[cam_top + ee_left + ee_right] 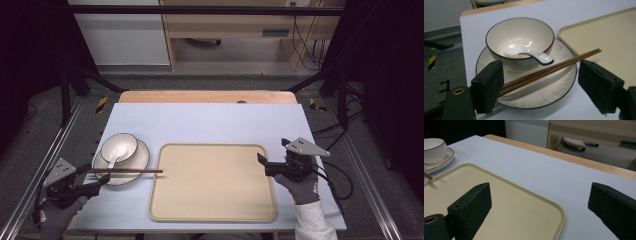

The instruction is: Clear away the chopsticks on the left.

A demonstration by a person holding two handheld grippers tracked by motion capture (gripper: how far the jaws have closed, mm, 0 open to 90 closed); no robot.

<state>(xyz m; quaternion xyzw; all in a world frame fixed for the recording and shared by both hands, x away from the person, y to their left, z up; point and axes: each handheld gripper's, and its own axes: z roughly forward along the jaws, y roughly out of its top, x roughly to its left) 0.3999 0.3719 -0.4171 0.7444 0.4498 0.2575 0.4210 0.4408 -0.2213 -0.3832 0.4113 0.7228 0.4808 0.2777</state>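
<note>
Pale grey-blue rectangular worktop (210, 120) w/ a wooden strip along its far edge. Centre-front sits a large beige rounded-corner plastic tray (212, 182), nothing on it. At 9 o'clock from the tray, just beside its left rim, a cream ribbed ceramic plate w/ dark brown rim (142, 157) carries a cream ceramic bowl w/ dark brown rim (120, 146); bowl sits toward the plate's far-left part. Inside the bowl lies a white glossy ceramic soup spoon (529, 53), handle end poking over the near rim. A pair of dark brown wooden chopsticks (125, 171) lies across the plate's near edge, tips reaching toward 3 o'clock, over the tray's left rim. Left gripper (95, 175) is at 7 o'clock from the plate, held by a grey-gloved left hand (57, 220); in the left gripper view its jaws stand wide apart, the chopsticks' butt end running beside/behind the left-hand jaw there – contact cannot tell, nothing clamped. Right gripper (261, 161) is at 3 o'clock over the tray's right rim, held by a grey-gloved right hand (300, 187) w/ white sleeve; jaws wide apart, holding nothing, one over the tray corner, the other over bare worktop in the right gripper view. Grippers well apart. Beyond the worktop: grey floor, light wood furniture, cables at right.
</note>
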